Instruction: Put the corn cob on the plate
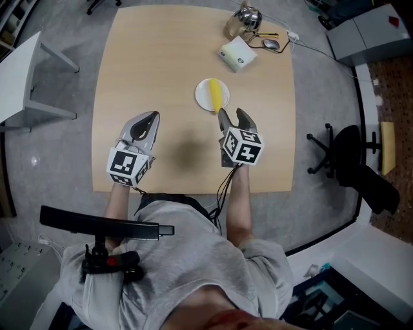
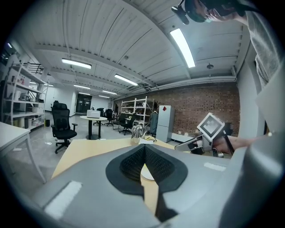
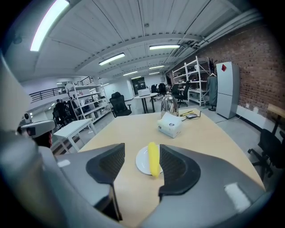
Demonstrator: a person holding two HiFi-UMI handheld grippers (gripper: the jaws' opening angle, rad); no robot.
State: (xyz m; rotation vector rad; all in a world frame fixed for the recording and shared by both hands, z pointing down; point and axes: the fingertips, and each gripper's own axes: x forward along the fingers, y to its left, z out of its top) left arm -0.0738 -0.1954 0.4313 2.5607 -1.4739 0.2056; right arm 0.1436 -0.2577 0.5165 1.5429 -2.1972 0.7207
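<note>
The yellow corn cob [image 1: 216,95] lies across a small white plate [image 1: 205,90] on the wooden table [image 1: 161,71]; its near end reaches over the plate's rim. My right gripper [image 1: 233,118] is just short of the plate, open, with nothing between its jaws. In the right gripper view the corn cob [image 3: 153,160] and plate [image 3: 142,165] sit beyond the gripper [image 3: 141,156]. My left gripper [image 1: 150,120] hovers over the table to the left, shut and empty. Its pads [image 2: 143,153] meet in the left gripper view.
At the table's far right stand a white box [image 1: 237,55], a metal kettle [image 1: 244,19] and a computer mouse [image 1: 271,44] with a cable. A black office chair [image 1: 352,158] is on the floor at right. A white side table [image 1: 26,77] stands at left.
</note>
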